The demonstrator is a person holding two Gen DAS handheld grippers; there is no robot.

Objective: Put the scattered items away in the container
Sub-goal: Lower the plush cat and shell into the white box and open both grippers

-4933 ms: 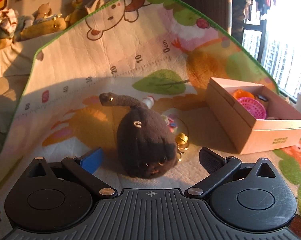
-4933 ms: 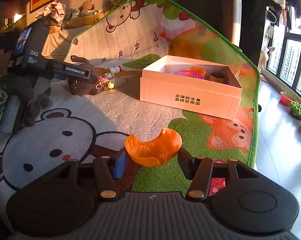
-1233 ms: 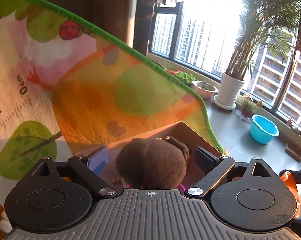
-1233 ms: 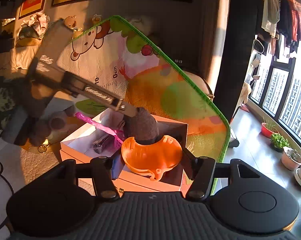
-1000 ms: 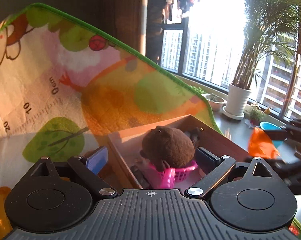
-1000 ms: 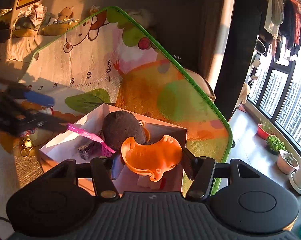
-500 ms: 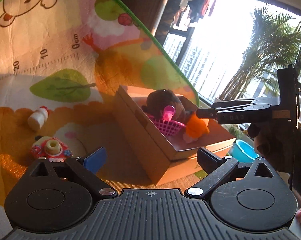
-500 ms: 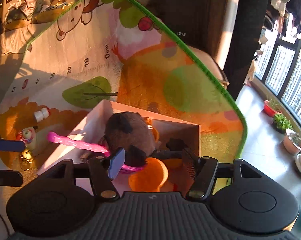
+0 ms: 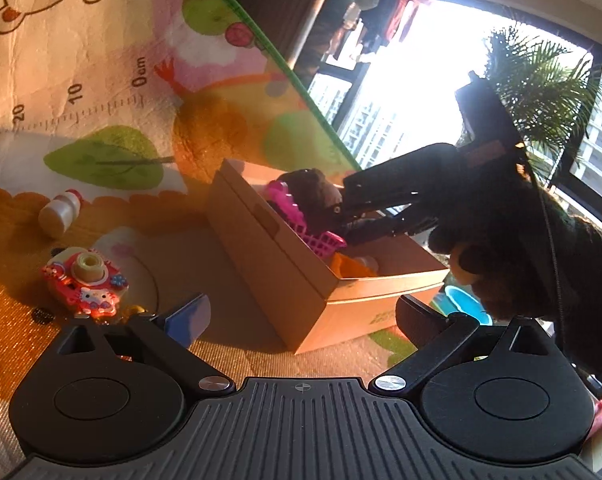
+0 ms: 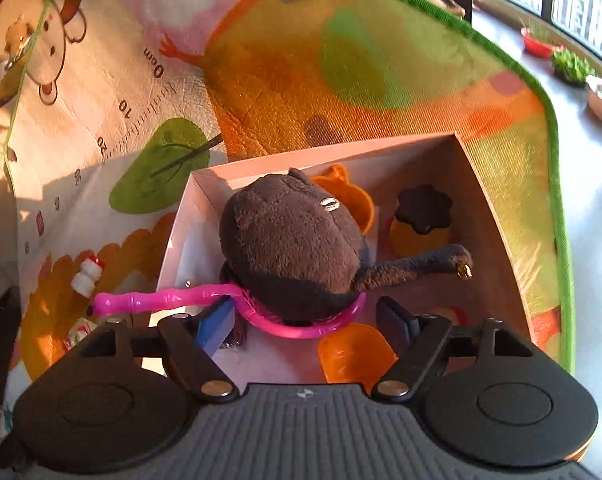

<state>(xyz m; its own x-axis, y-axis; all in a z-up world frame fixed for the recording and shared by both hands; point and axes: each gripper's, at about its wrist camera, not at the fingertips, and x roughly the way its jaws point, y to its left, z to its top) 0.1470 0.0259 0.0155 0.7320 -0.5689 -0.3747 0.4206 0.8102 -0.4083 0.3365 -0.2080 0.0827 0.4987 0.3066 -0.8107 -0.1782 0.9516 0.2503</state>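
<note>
- The play mat covers most of the floor in both views; the box sits on it near the green-edged corner, and the loose toys lie on it to the box's left.
- The box is open-topped and already well filled. I judge the tidying more than half done, with a few small things left outside.
- Largest thing inside is the dark plush toy, lying on top of the pink sieve, whose handle sticks out over the box's left wall.
- Also in the box: an orange cup at the near end, a second orange piece behind the plush, and a small toy cake with a dark top towards the far right.
- The right gripper hovers over the near end of the box, fingers spread apart with nothing between them.
- The left gripper is low over the mat beside the box, fingers wide apart and holding nothing.
- Left to collect on the mat: the red toy camera, just beyond the left gripper's left finger, and the small white bottle further off.
- A tiny dark bit lies near the camera; it is too small to identify.
</note>
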